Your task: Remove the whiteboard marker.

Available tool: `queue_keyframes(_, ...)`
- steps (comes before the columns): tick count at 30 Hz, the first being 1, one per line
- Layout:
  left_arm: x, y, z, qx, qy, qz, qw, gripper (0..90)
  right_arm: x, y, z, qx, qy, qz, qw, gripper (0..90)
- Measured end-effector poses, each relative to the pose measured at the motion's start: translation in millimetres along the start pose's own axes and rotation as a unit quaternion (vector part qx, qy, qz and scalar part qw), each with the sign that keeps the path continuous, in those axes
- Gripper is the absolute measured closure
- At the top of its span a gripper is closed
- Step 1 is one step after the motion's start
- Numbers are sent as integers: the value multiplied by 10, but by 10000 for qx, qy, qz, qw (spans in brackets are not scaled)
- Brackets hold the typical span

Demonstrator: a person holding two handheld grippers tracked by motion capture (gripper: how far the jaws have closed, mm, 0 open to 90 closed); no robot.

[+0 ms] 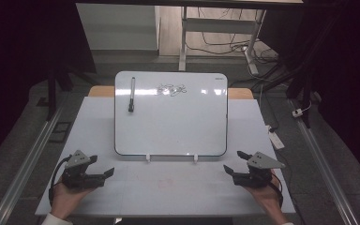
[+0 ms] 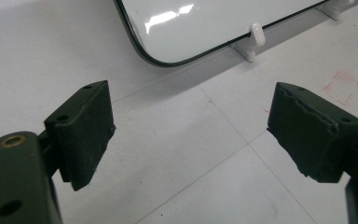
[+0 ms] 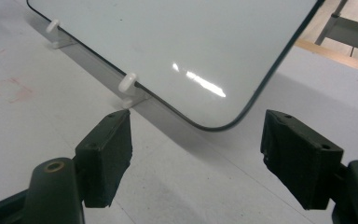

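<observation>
Grippers rest low on the near edge of the white tabletop [image 1: 98,122], one at each near corner of the glossy white rectangular whiteboard with a thin dark rim [image 1: 171,115]. The left gripper [image 1: 104,174] has its jaws wide apart with nothing between them, as the left gripper view confirms [image 2: 191,130]; the right gripper [image 1: 231,166] is likewise spread and empty [image 3: 196,154].

The whiteboard leans back on two small white plastic pegs [image 1: 147,158] along its near edge, and both gripper views look up at its rounded near corners. A slim black marker pen [image 1: 131,94] lies on the board's far left part, its length running near to far, well apart from both grippers. To its right, near the far edge, sits a small black scribble [image 1: 172,89].

The work in hand looks like reaching for the marker, and the left gripper is the closer one. To do it well, lift the gripper clear of the board's near rim, travel over the surface without dragging, and turn the hand so the jaws straddle the pen across its width, around the middle of the barrel. Close gently: the board is slick and tilted, so a nudged pen may roll or slide toward the pegs. The right gripper could steady the board's near right corner.
</observation>
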State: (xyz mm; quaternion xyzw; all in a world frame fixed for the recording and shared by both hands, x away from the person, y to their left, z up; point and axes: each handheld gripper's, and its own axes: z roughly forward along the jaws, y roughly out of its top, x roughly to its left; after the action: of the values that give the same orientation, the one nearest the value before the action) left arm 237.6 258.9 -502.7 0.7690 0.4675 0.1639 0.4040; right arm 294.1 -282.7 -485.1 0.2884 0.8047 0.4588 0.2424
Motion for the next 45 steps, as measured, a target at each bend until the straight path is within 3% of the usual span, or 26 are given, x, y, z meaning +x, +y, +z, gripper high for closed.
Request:
queue_keyframes(5, -20, 63, -49, -73, 65, -64, 9999, 176, 19, 20, 4, -31, -8, 34, 10000, 239)
queue_keyframes(9, -35, 211, -92, -136, 188, 14, 9997, 178, 7, 20, -1, -29, -19, 92, 10000, 241)
queue_keyframes(12, -36, 429, -121, -241, 248, 67, 9994, 179, 15, 35, 0, -27, -32, 95, 9999, 242)
queue_keyframes(18, 55, 1017, -103, -484, 359, 2, 9982, 185, 45, 58, 16, -5, -23, 51, 10000, 242)
queue_keyframes(24, 125, 1540, 32, -567, 434, -14, 9974, 196, 32, 36, 27, 21, -85, 88, 9999, 243)
queue_keyframes(31, 135, 1982, 259, -601, 639, 60, 9961, 241, 51, 29, 47, 61, -76, 114, 9999, 243)
queue_keyframes(37, 188, 2260, 497, -584, 777, 14, 9953, 311, 62, 26, 56, 66, -129, 92, 9999, 243)
queue_keyframes(45, 223, 2477, 757, -579, 1043, -22, 9929, 427, 50, 12, 51, 88, -217, 136, 9996, 243)
